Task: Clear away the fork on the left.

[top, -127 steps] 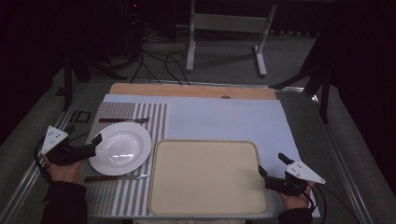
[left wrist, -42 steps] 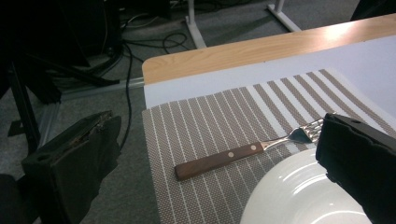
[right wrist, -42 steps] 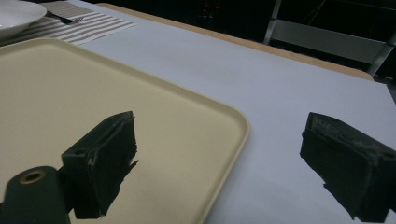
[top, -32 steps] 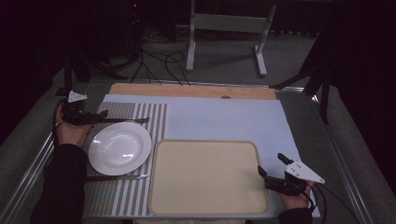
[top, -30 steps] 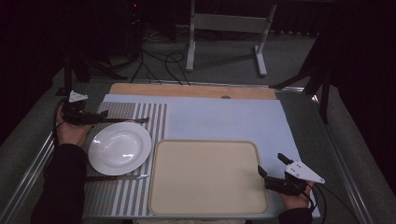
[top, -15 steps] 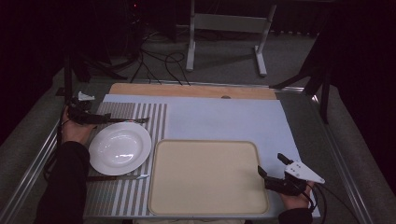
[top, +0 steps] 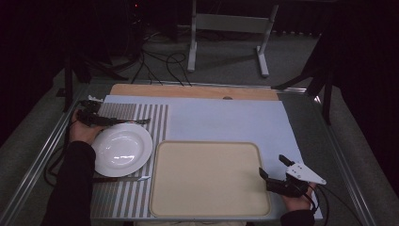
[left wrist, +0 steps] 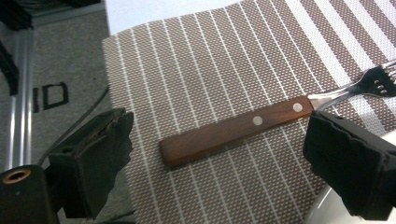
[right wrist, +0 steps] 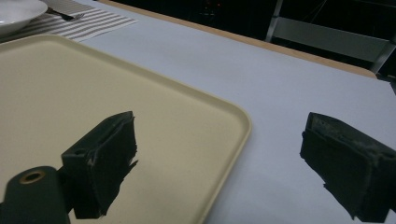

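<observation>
Both wide-open, empty fingers (left wrist: 93, 158) are held around the fork (left wrist: 243, 126), which could be pushed away if bumped.

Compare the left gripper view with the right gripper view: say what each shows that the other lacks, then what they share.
In the left gripper view alone: the fork's wooden handle with two rivets, lying on the striped placemat between the open jaws of the left gripper.

In the right gripper view alone: the cream tray, its corner between the open jaws of the right gripper, the pale blue table cover, and the wooden far edge.

Shared: the placemat, the fork's tines, and the white plate rim.
</observation>
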Available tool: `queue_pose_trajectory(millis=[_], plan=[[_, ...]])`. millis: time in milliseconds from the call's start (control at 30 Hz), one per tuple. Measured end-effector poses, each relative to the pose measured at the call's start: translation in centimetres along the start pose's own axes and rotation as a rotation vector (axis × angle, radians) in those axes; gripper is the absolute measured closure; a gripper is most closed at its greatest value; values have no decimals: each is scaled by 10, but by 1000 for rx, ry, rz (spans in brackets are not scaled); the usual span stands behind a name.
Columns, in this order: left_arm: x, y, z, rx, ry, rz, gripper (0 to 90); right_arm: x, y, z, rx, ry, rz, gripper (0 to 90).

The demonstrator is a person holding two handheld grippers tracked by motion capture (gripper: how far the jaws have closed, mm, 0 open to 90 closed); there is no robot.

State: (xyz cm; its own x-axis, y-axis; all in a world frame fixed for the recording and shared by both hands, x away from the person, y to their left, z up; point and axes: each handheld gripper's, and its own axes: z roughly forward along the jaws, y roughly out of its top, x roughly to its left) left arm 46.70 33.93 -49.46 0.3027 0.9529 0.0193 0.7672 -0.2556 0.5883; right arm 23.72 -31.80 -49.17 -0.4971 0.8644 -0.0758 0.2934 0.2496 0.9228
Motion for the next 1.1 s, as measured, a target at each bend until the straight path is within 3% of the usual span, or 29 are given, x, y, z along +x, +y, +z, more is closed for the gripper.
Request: queue_pose_trajectory(millis=[67,300,400,600,733,933,1100], plan=[[0,1,4,20,-18,6,94,0,0,1,4,-3,-3,103],[-4,5,12,19,-39,34,119,-1,0,1,4,3,-3,103],[-5,6,14,12,-72,34,144,-1,-1,1,7,5,-1,103],[-6,10,21,42,-102,17,195,-2,-1,1,8,3,1,104],[-5,10,22,61,-125,27,260,-2,-1,1,9,5,2,104],[0,6,23,72,-140,12,303,-2,-2,0,17,5,7,106],[2,4,22,77,-137,47,340,-3,-3,0,16,5,10,108]])
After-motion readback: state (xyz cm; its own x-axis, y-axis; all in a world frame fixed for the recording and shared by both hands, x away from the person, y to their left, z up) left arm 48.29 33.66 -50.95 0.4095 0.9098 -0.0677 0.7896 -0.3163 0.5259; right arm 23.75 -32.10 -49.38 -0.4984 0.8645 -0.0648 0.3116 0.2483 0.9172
